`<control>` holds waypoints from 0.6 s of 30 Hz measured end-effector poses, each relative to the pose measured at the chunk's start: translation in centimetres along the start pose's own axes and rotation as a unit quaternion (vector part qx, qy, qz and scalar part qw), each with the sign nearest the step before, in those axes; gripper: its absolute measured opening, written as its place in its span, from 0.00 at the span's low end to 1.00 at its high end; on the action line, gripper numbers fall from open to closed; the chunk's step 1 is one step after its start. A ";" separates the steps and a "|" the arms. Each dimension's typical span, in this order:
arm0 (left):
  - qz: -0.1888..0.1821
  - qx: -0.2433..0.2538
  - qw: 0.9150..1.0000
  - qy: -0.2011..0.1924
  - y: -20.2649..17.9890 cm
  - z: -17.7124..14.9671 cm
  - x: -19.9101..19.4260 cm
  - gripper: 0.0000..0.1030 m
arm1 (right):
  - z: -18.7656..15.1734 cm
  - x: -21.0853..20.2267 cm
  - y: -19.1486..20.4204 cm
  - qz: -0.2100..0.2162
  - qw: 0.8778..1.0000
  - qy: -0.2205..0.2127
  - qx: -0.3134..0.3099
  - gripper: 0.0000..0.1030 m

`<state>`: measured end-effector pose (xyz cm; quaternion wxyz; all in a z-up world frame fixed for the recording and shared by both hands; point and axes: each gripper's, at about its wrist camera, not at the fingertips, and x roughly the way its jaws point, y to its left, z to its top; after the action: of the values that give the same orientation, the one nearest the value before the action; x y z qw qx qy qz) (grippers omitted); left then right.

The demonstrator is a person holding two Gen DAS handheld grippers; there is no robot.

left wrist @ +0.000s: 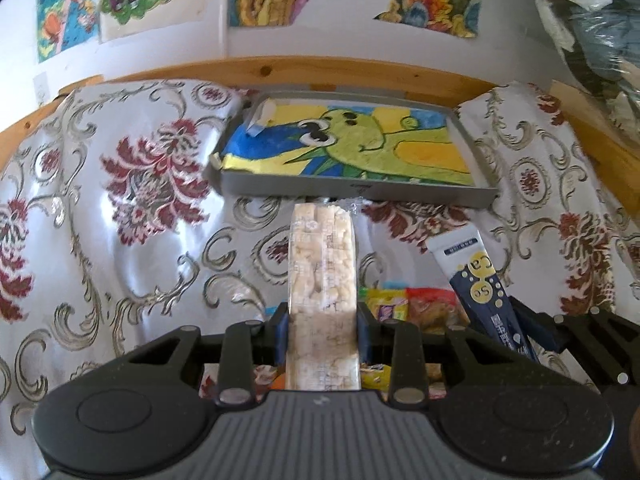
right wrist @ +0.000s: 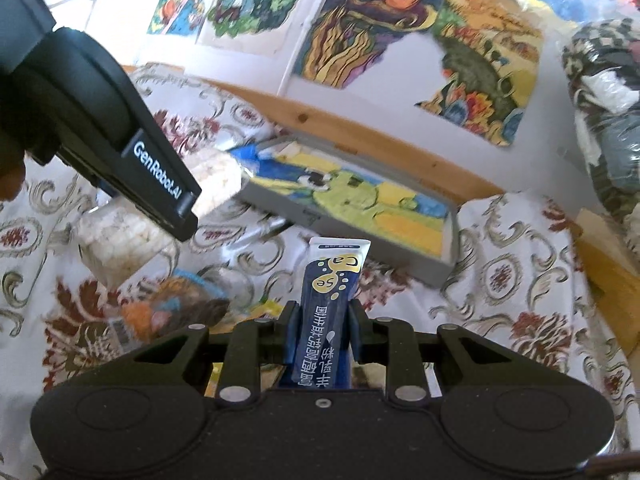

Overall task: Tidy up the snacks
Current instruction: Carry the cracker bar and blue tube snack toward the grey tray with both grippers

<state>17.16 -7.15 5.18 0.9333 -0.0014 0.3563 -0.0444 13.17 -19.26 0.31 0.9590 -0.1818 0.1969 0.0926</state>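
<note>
1. Plainly, the rice-cake pack (left wrist: 323, 280) sits dead centre in the left wrist view, clamped between the two pads of the left hand-held gripper (left wrist: 323, 332); its long axis runs straight up the frame, along the fingers, and its far end points at the near wall of the grey tray (left wrist: 360, 191).
2. In the right wrist view the dark blue tube sachet (right wrist: 332, 300) is pinched the same way by the right hand-held gripper (right wrist: 323, 334), its long axis also up the frame, its white crimped end aimed at the tray, which lies in the centre and right-centre of that frame.
3. The tray lies ahead of both grippers, on the floral cloth (left wrist: 132, 184) over the table; judging by the left view, the rice-cake end is close to the tray wall, so the left hand looks nearer.
4. A loose heap of snack packets (left wrist: 416, 308) lies low in the frame, below and between the grippers.
5. The near ends of both held packs are hidden under the gripper bodies. The tray floor shows only a painted picture; whether it holds any snacks I cannot tell. The heap's packets are blurred and partly covered.
</note>
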 end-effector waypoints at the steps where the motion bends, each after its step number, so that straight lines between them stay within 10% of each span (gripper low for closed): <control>1: -0.002 0.005 1.000 0.000 -0.2 0.3 -0.1 0.35 | 0.1 -0.1 -0.2 -0.003 1.000 -0.006 0.001 0.26; 18: -0.025 0.041 0.998 -0.027 -0.8 7.4 3.9 0.35 | 4.0 3.7 -4.4 -0.064 0.994 -0.089 -0.016 0.26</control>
<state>24.93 -8.44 8.18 0.9404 0.0272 0.3290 -0.0823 19.01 -21.32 3.56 0.9735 -0.2004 0.0978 0.0502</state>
